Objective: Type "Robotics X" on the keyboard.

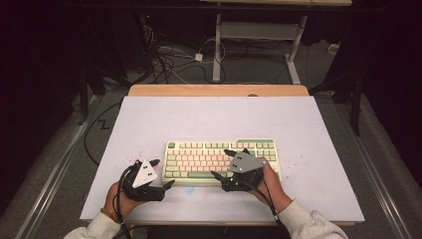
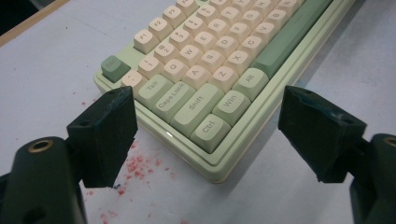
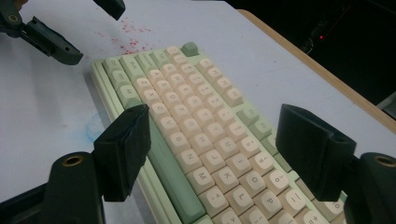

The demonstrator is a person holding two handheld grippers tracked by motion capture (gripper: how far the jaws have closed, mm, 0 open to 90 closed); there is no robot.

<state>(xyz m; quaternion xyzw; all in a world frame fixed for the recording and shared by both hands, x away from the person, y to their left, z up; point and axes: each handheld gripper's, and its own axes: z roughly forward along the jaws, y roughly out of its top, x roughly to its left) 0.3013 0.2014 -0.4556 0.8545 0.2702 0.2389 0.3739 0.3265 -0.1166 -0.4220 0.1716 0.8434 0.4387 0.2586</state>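
A pale green keyboard (image 1: 219,159) with cream and green keys lies on the white tabletop (image 1: 219,114), near its front edge. My left gripper (image 1: 165,173) is open just off the keyboard's left end; in the left gripper view its jaws (image 2: 212,121) frame the Ctrl corner of the keyboard (image 2: 219,51) without touching it. My right gripper (image 1: 220,162) is open over the keyboard's front right part. In the right gripper view its jaws (image 3: 219,140) straddle the space bar and letter rows of the keyboard (image 3: 187,84), with nothing held.
Red specks (image 2: 135,165) stain the tabletop by the keyboard's left corner, and a faint blue smudge (image 3: 91,128) lies in front of it. A wooden strip (image 1: 219,90) edges the far side. Cables (image 1: 169,64) and desk legs (image 1: 217,50) occupy the floor beyond.
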